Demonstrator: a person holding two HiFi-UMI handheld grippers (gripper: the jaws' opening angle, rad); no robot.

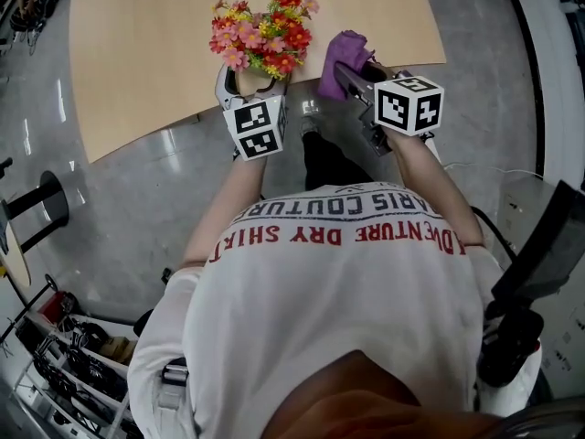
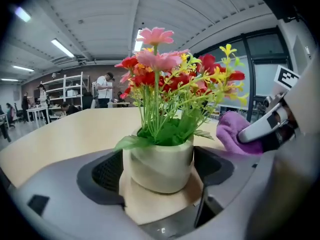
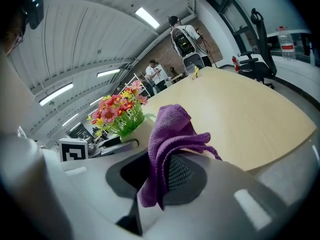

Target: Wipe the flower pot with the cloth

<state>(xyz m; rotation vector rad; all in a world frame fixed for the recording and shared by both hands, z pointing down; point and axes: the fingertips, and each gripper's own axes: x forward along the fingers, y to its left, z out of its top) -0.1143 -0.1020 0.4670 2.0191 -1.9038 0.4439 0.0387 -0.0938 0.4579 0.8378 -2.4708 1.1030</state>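
Purple cloth (image 3: 172, 134) is clamped in the right gripper (image 3: 160, 171), near the flower pot (image 2: 159, 159) on the table (image 1: 137, 53) but not touching it. The left gripper (image 2: 160, 168) brackets the pot, jaws spread and seemingly not pressing. Wiping appears unstarted, so all of it remains

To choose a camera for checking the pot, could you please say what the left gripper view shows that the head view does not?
Only the left gripper view shows the white pot from the side, between the jaws of the left tool, and shelves. Only the head view shows the person's shirt and the floor. Both show the flowers, the purple cloth in the right tool and the table.
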